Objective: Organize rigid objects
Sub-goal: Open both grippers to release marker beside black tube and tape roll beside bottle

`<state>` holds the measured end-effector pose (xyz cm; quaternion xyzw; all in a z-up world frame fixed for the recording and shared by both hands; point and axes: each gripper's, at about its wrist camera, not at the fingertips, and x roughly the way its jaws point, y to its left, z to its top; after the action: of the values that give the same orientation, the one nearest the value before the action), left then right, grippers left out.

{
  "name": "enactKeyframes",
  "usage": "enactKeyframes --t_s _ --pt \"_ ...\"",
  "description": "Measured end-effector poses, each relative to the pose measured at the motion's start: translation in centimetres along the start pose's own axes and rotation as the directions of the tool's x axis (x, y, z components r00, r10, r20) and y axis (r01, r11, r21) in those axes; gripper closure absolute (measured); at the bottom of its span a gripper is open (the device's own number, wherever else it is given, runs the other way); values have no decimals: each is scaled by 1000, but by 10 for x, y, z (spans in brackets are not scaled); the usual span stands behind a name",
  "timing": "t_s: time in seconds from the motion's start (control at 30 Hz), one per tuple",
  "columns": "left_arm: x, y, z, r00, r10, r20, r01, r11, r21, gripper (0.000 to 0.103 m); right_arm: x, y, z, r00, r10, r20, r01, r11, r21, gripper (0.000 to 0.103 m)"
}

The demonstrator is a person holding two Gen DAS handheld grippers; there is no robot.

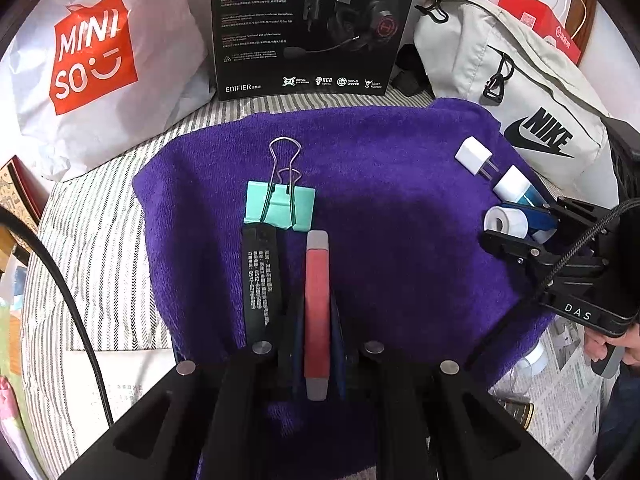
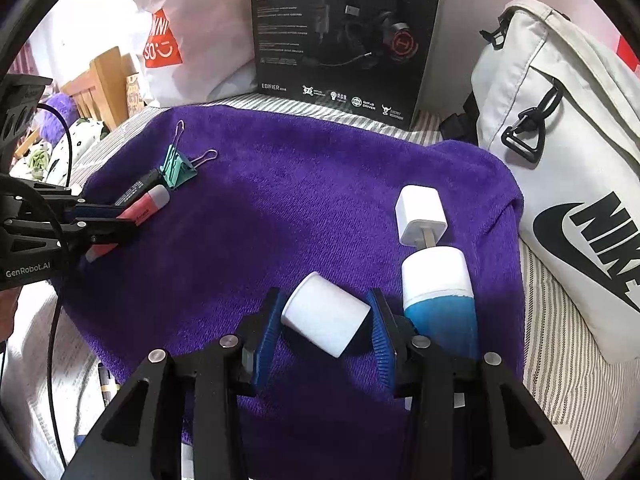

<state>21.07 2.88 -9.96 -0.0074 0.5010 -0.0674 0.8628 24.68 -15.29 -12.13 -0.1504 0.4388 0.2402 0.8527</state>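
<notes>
On the purple towel (image 2: 304, 208), left fingers (image 1: 317, 240) clamp a red stick (image 1: 317, 312); right fingers (image 2: 325, 320) loosely bracket a white roll (image 2: 326, 314).

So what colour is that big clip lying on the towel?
Mint green binder clip with silver wire handles, clearest in the left wrist view.

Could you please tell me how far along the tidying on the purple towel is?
Two groups have formed: binder clip and black stick on one side, charger and blue bottle on the other. The left gripper holds the red stick. The right gripper brackets the white roll, which looks unplaced.
</notes>
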Motion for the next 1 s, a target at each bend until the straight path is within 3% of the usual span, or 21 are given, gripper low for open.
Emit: enactKeyframes --t_s 0.1,0.23,0.4,0.73,1.0 --pt "-3 2 -4 1000 -8 -3 8 1000 -11 88 -1 -4 -2 1000 2 -10 -2 1000 10 46" --pt "-7 4 -10 1000 -13 -4 13 1000 -14 85 -6 -4 -6 999 39 -17 -39 999 15 40" --pt "-12 -5 -16 999 25 -24 -24 1000 7 71 -16 -6 -11 998 49 -28 -48 997 54 40" --pt "-51 -8 -34 999 46 17 -46 999 -20 71 -77 -11 -40 999 31 38 -36 992 123 40" --pt "-86 -9 -64 996 72 45 -70 996 -45 68 -103 20 -73 994 95 52 -99 992 82 40"
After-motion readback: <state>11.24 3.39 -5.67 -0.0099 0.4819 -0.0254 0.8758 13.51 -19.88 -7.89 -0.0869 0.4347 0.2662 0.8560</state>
